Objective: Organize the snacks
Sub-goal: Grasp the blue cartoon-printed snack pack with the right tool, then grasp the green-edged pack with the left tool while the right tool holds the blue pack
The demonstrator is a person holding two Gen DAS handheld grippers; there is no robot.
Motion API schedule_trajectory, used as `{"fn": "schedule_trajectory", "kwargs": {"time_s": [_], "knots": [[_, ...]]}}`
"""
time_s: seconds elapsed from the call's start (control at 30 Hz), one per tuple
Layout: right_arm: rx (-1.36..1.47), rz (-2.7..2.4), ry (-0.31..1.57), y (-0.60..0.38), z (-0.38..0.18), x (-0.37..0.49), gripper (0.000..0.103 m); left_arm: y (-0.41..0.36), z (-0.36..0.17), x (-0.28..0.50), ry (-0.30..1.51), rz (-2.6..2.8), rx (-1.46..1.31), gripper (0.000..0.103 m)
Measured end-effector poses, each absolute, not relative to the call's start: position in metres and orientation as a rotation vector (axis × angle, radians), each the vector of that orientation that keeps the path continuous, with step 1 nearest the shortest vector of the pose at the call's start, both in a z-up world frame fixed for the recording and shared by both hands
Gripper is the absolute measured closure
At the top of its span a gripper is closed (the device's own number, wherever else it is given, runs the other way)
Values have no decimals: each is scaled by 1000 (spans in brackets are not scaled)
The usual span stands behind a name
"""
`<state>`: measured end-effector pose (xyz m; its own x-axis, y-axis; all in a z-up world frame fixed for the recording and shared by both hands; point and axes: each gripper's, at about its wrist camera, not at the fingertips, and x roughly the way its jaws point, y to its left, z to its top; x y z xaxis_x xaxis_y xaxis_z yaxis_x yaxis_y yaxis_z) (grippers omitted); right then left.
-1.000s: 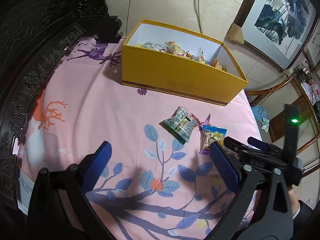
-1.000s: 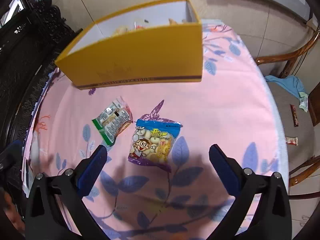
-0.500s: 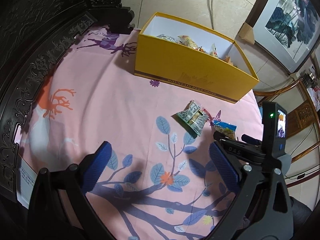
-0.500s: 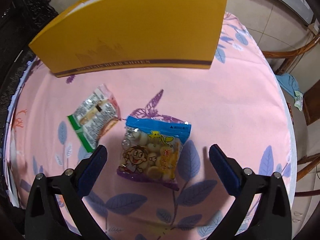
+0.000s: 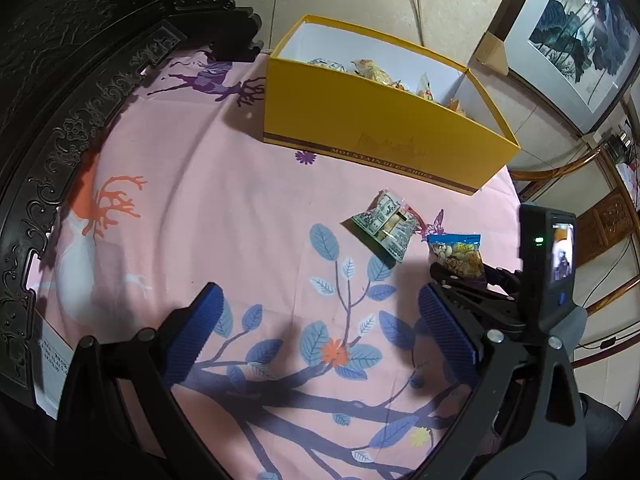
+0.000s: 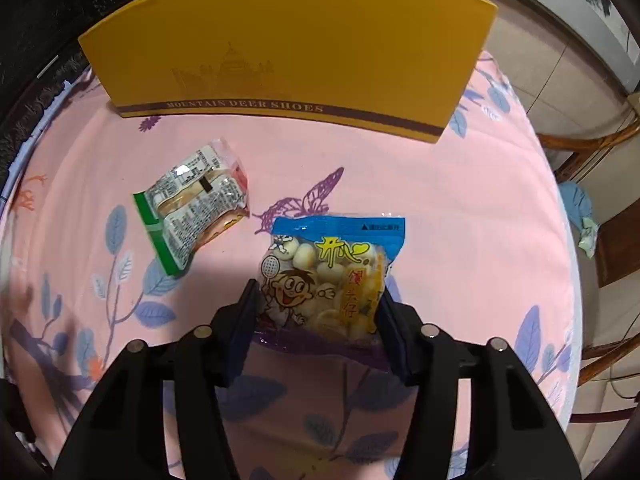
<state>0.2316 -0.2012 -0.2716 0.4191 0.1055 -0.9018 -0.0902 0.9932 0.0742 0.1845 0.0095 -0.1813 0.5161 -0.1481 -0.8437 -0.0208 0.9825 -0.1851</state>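
A blue-topped bag of round biscuits (image 6: 328, 276) lies on the pink cloth. My right gripper (image 6: 318, 312) is down at it, both fingers pressed against the bag's sides. The bag also shows in the left wrist view (image 5: 458, 254) with the right gripper (image 5: 472, 280) on it. A green-edged wrapped snack (image 6: 196, 204) lies just left of it, also in the left wrist view (image 5: 388, 224). The yellow shoe box (image 5: 376, 132) holds several snacks and stands behind both. My left gripper (image 5: 320, 328) is open and empty above the cloth.
The round table has a pink cloth (image 5: 200, 208) with leaf and deer prints. Dark carved furniture (image 5: 60, 80) stands at the left. A wooden chair (image 6: 592, 148) and a framed picture (image 5: 580, 32) are to the right. The table edge (image 6: 572, 280) curves at the right.
My right gripper has come down and forward over the biscuit bag and its fingers have closed from wide open onto the bag's sides. The left gripper drew back a little and stays open.
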Motion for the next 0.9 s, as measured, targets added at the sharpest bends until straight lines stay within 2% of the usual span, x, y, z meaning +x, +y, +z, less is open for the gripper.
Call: {"fn": "schedule_trajectory", "kwargs": {"time_s": [0.37, 0.9], "knots": [[197, 129, 1068, -253, -233, 194, 49, -32, -217, 215, 1023, -169, 10, 3], [285, 91, 1087, -278, -234, 184, 49, -113, -264, 279, 962, -406, 259, 3]]}}
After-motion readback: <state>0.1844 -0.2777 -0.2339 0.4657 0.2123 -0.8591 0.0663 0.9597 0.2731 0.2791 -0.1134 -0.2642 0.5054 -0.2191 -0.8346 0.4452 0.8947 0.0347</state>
